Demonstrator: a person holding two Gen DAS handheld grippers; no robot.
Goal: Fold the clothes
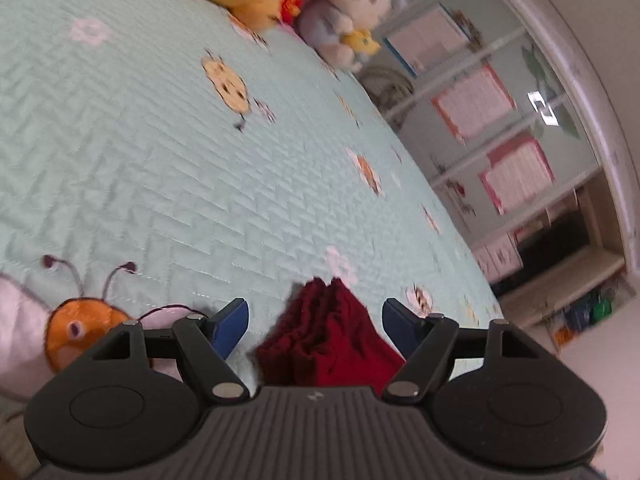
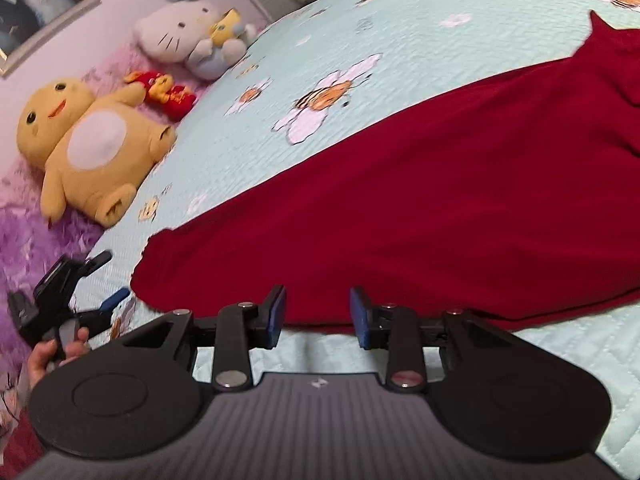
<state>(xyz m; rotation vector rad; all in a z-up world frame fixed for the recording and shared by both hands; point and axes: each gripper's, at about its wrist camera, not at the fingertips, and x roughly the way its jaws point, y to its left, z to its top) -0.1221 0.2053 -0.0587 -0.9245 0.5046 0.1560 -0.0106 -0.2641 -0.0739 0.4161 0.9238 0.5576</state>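
The left claw [image 1: 316, 330] stood wide open, a bunched corner of the dark red garment [image 1: 328, 340] loose between its pads. The right claw [image 2: 317, 317] hung partly open and empty at the garment's near edge. The garment lay spread across the quilted bed [image 2: 400, 32]. Closing on bunched layers could crease the fold.

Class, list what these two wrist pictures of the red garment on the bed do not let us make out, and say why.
- Red garment: right end cut off by the right wrist view's edge.
- Its near hem: hidden behind the right gripper.
- Left wrist view: only a bunched corner shows between the left gripper's open jaws; contact unclear.
- Shelf posters: blurred, unreadable.
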